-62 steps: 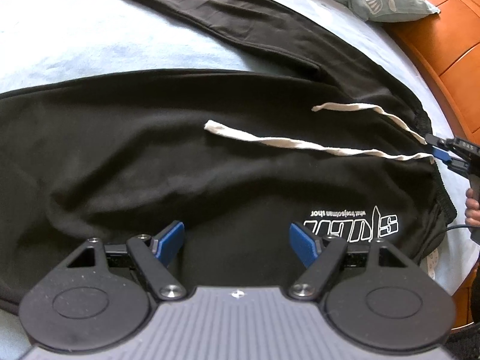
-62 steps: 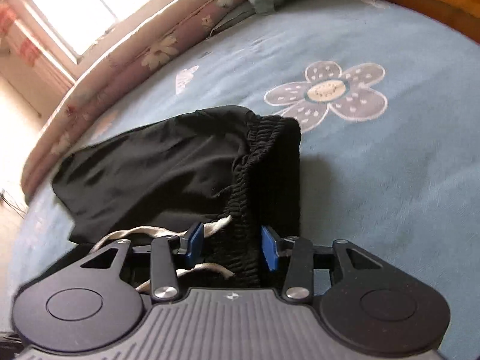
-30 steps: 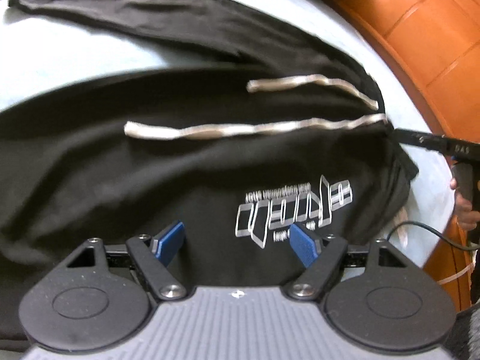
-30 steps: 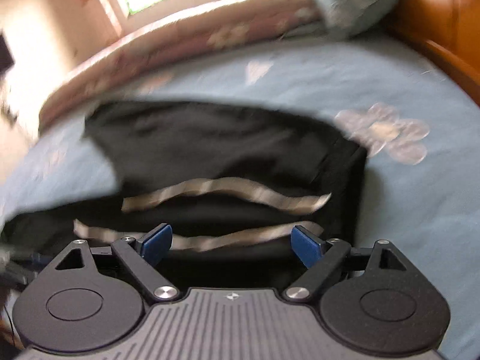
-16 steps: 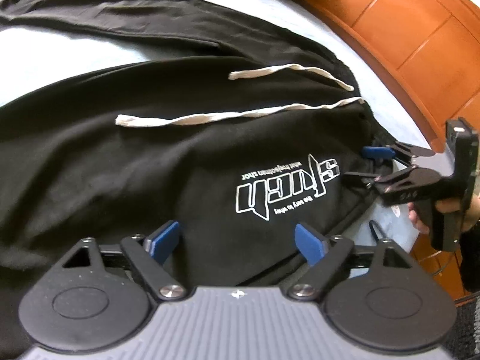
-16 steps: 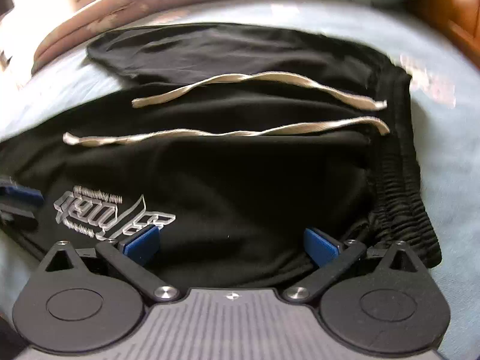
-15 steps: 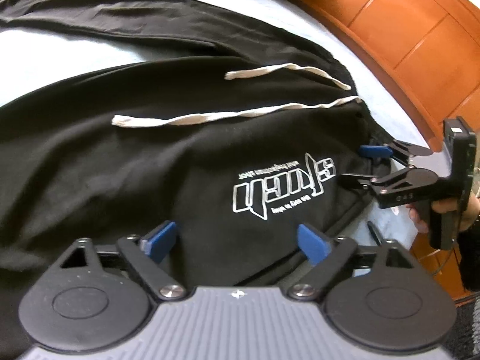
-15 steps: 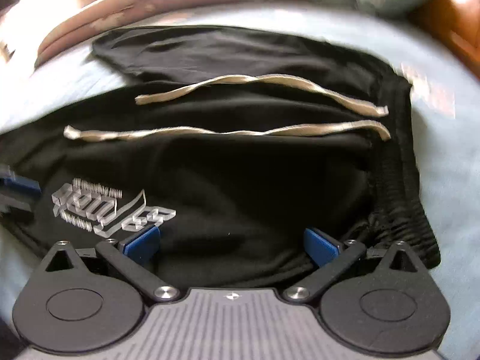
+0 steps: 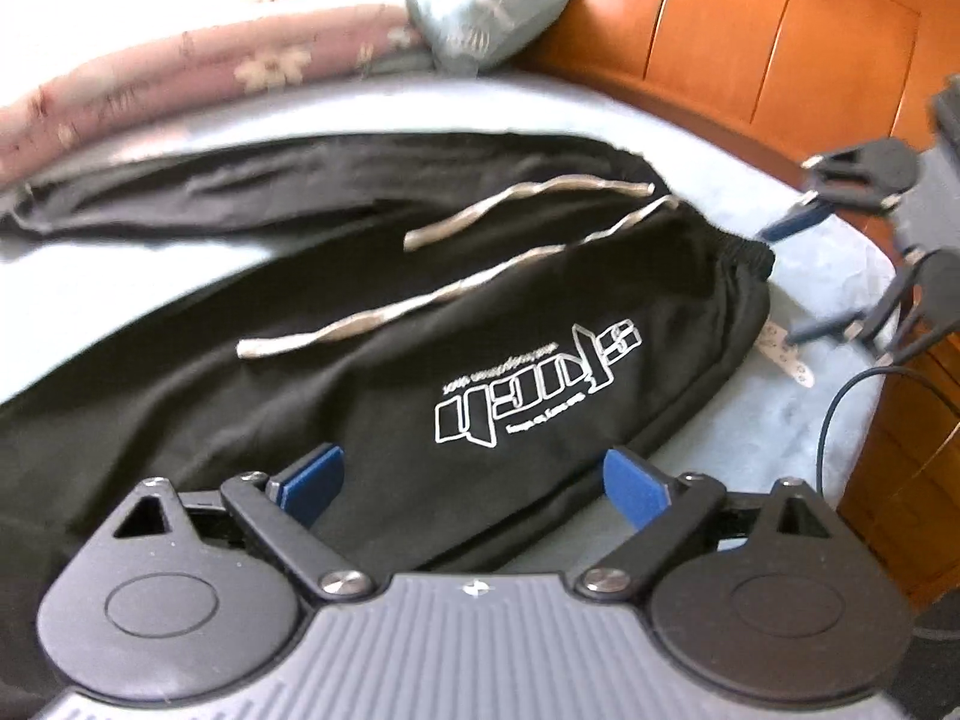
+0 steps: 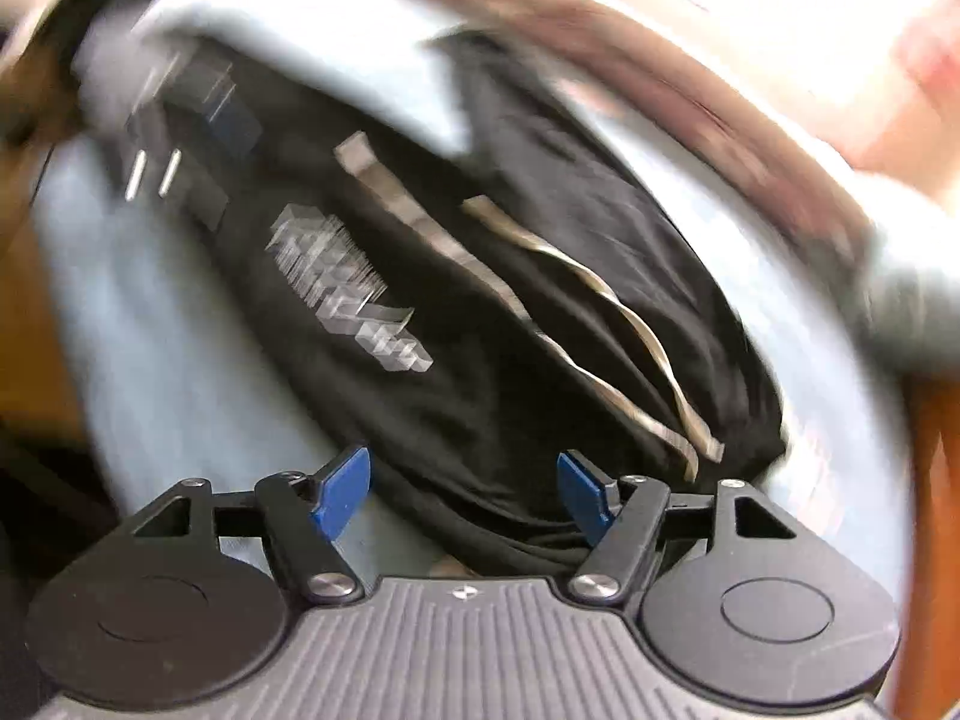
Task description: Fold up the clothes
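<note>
A home bedroom: pale blue bedsheet (image 9: 180, 264), floral quilt (image 9: 180, 78), pillow (image 9: 486, 6) and wooden headboard (image 9: 750, 24).

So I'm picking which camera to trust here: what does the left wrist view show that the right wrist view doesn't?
Only the left wrist view shows sharply the wooden headboard, the blue-grey pillow and a readable white logo. Only the right wrist view, badly blurred, shows the right gripper from behind, jaws apart over the fabric's edge. Both show the black trousers lying flat with two pale drawstrings.

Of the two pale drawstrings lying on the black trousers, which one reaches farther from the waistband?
The drawstring nearer the white logo is longer; the shorter drawstring lies on its far side.
</note>
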A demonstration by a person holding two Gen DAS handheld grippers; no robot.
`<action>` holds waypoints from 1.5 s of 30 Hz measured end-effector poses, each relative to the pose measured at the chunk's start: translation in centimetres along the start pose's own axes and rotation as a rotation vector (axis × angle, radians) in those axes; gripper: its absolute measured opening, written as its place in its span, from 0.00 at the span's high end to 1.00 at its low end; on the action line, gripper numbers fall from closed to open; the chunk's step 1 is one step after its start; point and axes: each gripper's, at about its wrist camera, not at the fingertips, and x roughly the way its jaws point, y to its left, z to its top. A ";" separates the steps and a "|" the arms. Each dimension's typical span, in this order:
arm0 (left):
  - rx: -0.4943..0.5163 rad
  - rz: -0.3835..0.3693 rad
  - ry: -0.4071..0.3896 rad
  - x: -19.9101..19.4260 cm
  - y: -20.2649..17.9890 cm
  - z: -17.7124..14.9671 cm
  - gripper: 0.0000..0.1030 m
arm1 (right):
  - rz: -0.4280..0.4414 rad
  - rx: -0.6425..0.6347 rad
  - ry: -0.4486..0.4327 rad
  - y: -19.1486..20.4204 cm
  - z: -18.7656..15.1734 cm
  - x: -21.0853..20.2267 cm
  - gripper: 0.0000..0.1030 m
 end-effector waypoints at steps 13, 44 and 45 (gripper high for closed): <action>-0.053 0.045 -0.030 -2.0 -1.7 -3.6 0.09 | 0.251 -0.233 0.014 0.9 1.3 6.3 0.71; -0.133 -0.117 0.136 0.5 2.9 -0.2 0.10 | 0.289 0.576 0.093 -6.8 -4.9 6.2 0.46; -0.117 -0.130 0.123 0.5 3.0 0.9 0.09 | 0.279 0.575 0.072 -7.0 -4.1 5.8 0.44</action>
